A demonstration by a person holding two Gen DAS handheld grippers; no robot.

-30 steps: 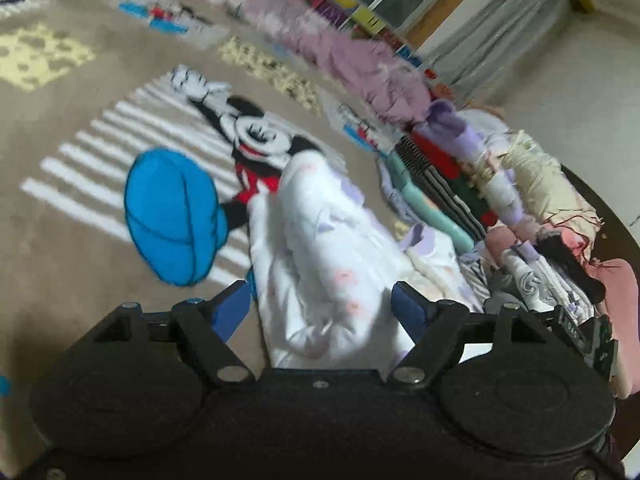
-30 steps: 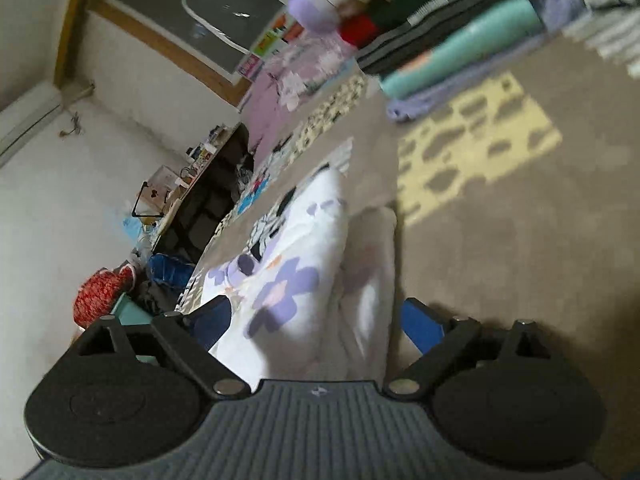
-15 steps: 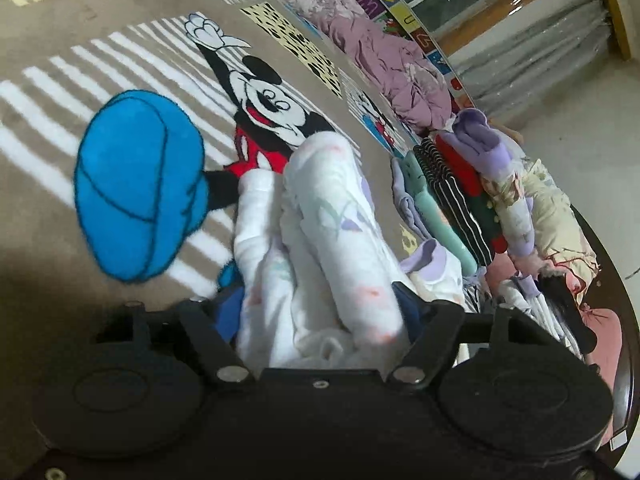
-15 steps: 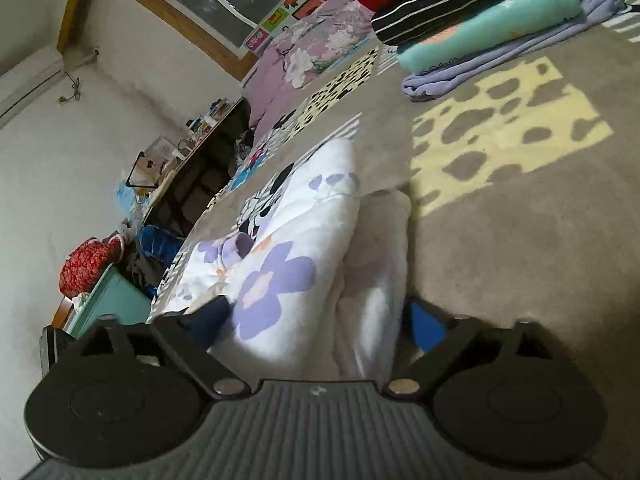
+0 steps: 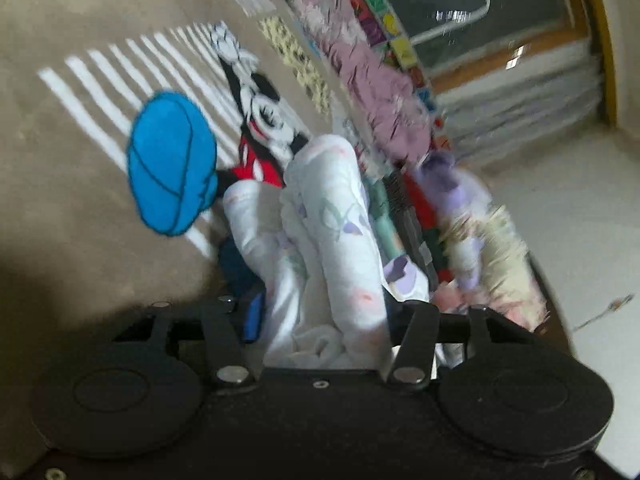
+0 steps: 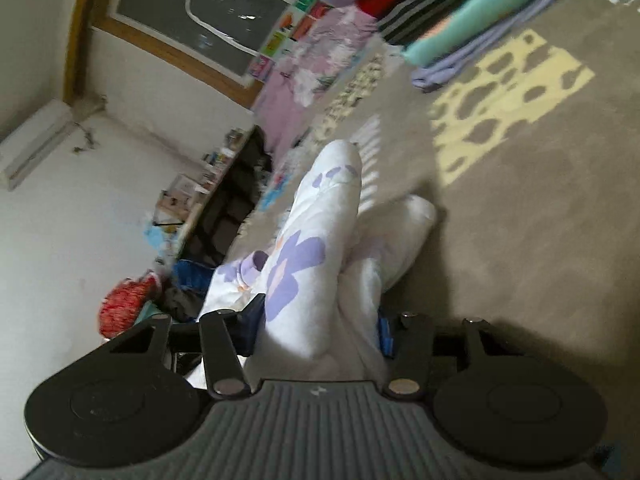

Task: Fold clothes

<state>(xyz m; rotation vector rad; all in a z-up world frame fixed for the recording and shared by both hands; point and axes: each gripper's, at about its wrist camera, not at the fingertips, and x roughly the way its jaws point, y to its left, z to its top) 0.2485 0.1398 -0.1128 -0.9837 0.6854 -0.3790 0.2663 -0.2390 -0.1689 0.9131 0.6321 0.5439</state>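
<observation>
Each hand-held gripper, left [image 5: 320, 316] and right [image 6: 318, 330], squeezes one end of the white flowery cloth [image 5: 332, 216], which is bunched in thick folds just above the brown blanket [image 5: 60, 184]. I think the cloth is being carried or turned mid-fold. Farther off sits a stack [image 6: 476, 8] of folded clothes, so both ends must stay level.

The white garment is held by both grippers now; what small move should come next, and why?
Probably carry it toward the folded stack. The left gripper and right gripper each clamp the bundled white garment, apparently lifted off the blanket.
</observation>
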